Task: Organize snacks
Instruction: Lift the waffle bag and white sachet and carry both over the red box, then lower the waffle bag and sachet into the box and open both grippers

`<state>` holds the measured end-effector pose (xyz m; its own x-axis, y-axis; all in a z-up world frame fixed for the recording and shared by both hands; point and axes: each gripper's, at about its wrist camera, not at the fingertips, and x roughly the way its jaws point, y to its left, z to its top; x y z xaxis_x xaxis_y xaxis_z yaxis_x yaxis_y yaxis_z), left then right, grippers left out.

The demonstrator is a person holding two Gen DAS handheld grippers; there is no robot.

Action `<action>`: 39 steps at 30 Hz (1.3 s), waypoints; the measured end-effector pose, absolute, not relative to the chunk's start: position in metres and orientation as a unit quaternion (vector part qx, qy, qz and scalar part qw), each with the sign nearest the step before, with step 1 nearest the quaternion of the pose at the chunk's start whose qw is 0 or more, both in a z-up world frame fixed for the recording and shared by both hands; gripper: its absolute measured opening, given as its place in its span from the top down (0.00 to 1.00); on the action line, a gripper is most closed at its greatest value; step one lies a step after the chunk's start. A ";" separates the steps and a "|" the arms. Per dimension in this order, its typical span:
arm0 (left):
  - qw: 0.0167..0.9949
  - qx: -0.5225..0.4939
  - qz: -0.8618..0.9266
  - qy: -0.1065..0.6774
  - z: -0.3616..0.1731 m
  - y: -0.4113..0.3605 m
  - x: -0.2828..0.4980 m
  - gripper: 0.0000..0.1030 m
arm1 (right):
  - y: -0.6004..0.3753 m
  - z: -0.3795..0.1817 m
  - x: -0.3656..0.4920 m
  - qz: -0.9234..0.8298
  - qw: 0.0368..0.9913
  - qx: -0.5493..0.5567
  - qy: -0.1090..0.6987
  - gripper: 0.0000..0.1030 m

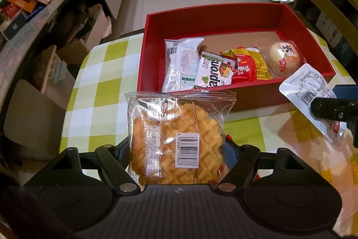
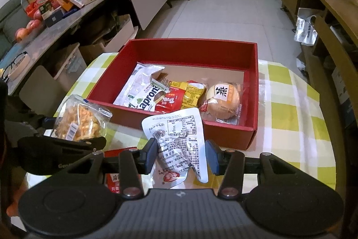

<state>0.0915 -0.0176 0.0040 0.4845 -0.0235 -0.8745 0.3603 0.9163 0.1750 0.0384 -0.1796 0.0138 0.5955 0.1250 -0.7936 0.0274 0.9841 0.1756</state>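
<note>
My left gripper (image 1: pixel 176 149) is shut on a clear packet of waffle biscuits (image 1: pixel 176 136), held upright just in front of the red box (image 1: pixel 143 55). In the right wrist view, my right gripper (image 2: pixel 181 156) is shut on a white printed pouch (image 2: pixel 176 134), with its blue pads (image 2: pixel 148 156) against the pouch's sides. The pouch hangs near the front wall of the box (image 2: pixel 230 136). Inside the box lie a white wrapped cake (image 1: pixel 181 62), a green-and-white biscuit packet (image 1: pixel 212 73), red and yellow sachets (image 1: pixel 246 66) and a round bun in clear wrap (image 1: pixel 284 58).
The box stands on a table with a green-and-white checked cloth (image 1: pixel 100 82). A red packet (image 2: pixel 113 180) lies on the cloth under my right gripper. A long cluttered counter (image 2: pixel 44 37) runs along the left, wooden shelves (image 2: pixel 331 42) along the right, tiled floor beyond.
</note>
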 end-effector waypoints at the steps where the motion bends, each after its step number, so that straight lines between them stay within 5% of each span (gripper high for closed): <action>1: 0.845 0.170 -0.113 0.494 0.004 -0.018 0.092 0.21 | -0.180 0.014 0.038 0.027 0.890 0.086 0.448 0.49; 39: 0.857 0.171 -0.114 0.473 0.013 -0.034 0.099 0.21 | -0.205 0.020 0.056 -0.013 0.900 0.130 0.415 0.49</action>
<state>0.0993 -0.0341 0.0127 0.5270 -0.0343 -0.8491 0.3573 0.9155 0.1848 0.0555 -0.2045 0.0200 0.6544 0.0851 -0.7513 0.1316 0.9657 0.2240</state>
